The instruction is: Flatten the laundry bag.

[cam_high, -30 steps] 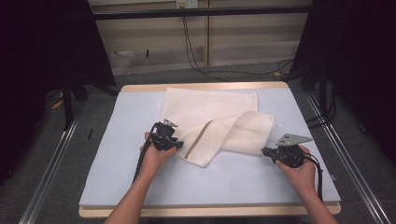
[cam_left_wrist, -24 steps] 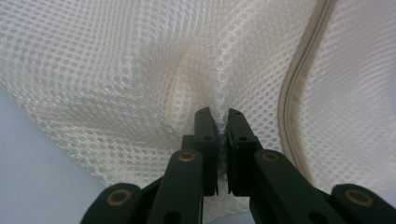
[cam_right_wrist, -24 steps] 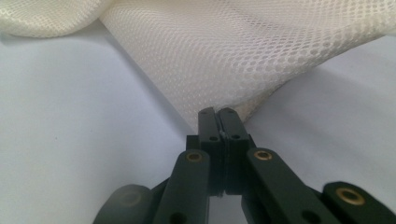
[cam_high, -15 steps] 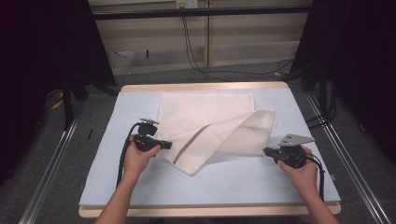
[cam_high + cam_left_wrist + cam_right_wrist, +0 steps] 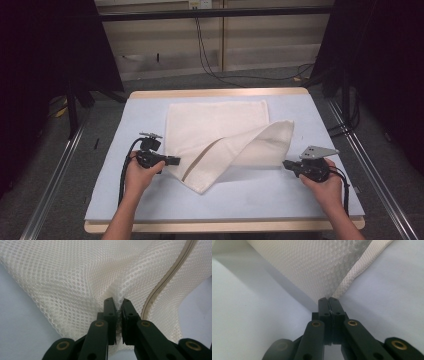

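A cream mesh cloth [image 5: 215, 125] lies partly folded on the pale blue table top [image 5: 145, 107], with a flap raised across its near half. My left gripper [image 5: 176, 160] is at the cloth's near left edge. Its jaws have just been closing and are shut on a pinch of mesh [image 5: 75, 277] beside a beige seam band [image 5: 162, 282]. In its own view the left gripper [image 5: 119, 301] bites bunched fabric. My right gripper [image 5: 286, 164] is at the flap's right corner, and in its own view it [image 5: 328, 299] is shut on the cloth's tip [image 5: 317, 262], which hangs taut above the table.
The table has a wooden rim [image 5: 220, 93]. Metal rails [image 5: 370, 165] run along both sides on the floor. Cables [image 5: 210, 60] hang at the wall behind. Bare blue surface [image 5: 250, 200] lies near the front edge.
My left hand has moved left, off the middle of the cloth to its left edge, drawing the fold out wider and flatter. The right hand has stayed put.
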{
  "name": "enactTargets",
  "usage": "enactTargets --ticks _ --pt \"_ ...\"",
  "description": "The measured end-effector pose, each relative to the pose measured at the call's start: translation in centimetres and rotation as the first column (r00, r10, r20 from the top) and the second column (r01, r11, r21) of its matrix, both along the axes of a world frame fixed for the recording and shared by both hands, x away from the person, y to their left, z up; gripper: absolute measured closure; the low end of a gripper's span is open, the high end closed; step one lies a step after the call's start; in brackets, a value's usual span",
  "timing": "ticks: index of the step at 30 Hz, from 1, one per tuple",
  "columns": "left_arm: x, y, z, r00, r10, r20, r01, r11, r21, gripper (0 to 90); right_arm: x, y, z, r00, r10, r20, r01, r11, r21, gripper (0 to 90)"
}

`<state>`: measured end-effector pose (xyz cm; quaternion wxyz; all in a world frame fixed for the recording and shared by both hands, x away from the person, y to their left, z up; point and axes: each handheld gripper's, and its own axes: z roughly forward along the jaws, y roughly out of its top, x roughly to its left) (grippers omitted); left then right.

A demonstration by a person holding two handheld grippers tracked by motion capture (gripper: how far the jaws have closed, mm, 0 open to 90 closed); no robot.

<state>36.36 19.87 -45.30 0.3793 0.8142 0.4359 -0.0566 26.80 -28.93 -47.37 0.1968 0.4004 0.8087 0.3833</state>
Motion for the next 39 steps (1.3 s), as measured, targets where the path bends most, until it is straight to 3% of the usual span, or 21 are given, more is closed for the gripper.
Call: enactTargets --ticks 5,7,11,12,15,20,22,27,30,33,35,37,39 --pt "1.0 -0.6 0.7 0.9998 -0.005 -0.02 0.006 0.9996 0.026 83.0 0.1 0.0 -0.1 0.9999 0.0 -0.01 0.0 1.0 0.003 89.8" --pt "1.2 -0.8 0.9 0.9996 -0.022 -0.018 0.023 0.9981 0.057 82.7 0.1 0.1 -0.2 1.0 0.0 -0.009 0.0 1.0 0.001 89.8" --pt "0.7 -1.1 0.3 0.9997 -0.017 -0.02 0.018 0.9983 0.056 82.1 -0.1 0.1 -0.3 0.9998 0.008 -0.017 -0.008 1.0 -0.013 89.9" --pt "0.5 -1.2 0.2 0.9988 -0.039 -0.028 0.041 0.9967 0.07 82.2 -0.1 0.1 -0.3 0.9996 0.018 -0.023 -0.018 1.0 -0.016 89.9" --pt "0.1 -0.9 -0.1 0.9997 -0.014 -0.017 0.015 0.9993 0.034 82.1 -0.4 0.0 -0.4 0.9993 0.03 -0.02 -0.031 0.999 -0.029 89.9" --pt "-0.6 0.4 -0.4 0.9997 -0.014 -0.018 0.014 0.9999 -0.007 82.0 -0.9 -0.3 -0.6 0.9992 0.029 -0.028 -0.03 0.998 -0.055 90.0" --pt "-0.8 0.7 -0.6 0.9997 -0.014 -0.02 0.014 0.9997 -0.022 82.0 -1.0 -0.8 -0.7 0.9994 0.016 -0.03 -0.017 0.999 -0.042 90.0" --pt "-0.7 0.7 -0.8 0.9996 -0.025 -0.013 0.024 0.9994 -0.023 81.9 -0.4 -2.0 -0.2 0.997 -0.073 -0.022 0.074 0.997 0.029 88.4" --pt "-0.7 0.8 -0.8 0.9993 -0.035 -0.007 0.035 0.9993 -0.011 82.0 0.5 -1.6 0.1 0.9975 -0.069 -0.013 0.069 0.998 0.009 86.7" --pt "-0.7 0.6 -0.8 0.9991 -0.042 -0.007 0.042 0.9991 -0.005 82.1 1.6 -1.3 0.2 0.9975 -0.071 0.003 0.071 0.996 0.047 85.1" --pt "-0.6 0.6 -0.8 0.999 -0.044 -0.007 0.044 0.999 0.007 82.1 2.2 -1.3 0.4 0.9986 -0.053 0.01 0.051 0.991 0.126 85.1" --pt "-0.6 0.6 -0.8 0.999 -0.044 -0.008 0.044 0.999 0.007 82.1 2.5 -1.1 0.6 0.9997 0.004 0.026 -0.01 0.977 0.214 84.7" --pt "-0.8 0.6 -0.7 0.9991 -0.042 -0.008 0.042 0.9991 0.003 81.7 2.3 -0.9 0.5 0.9967 0.079 0.016 -0.081 0.97 0.227 84.7"
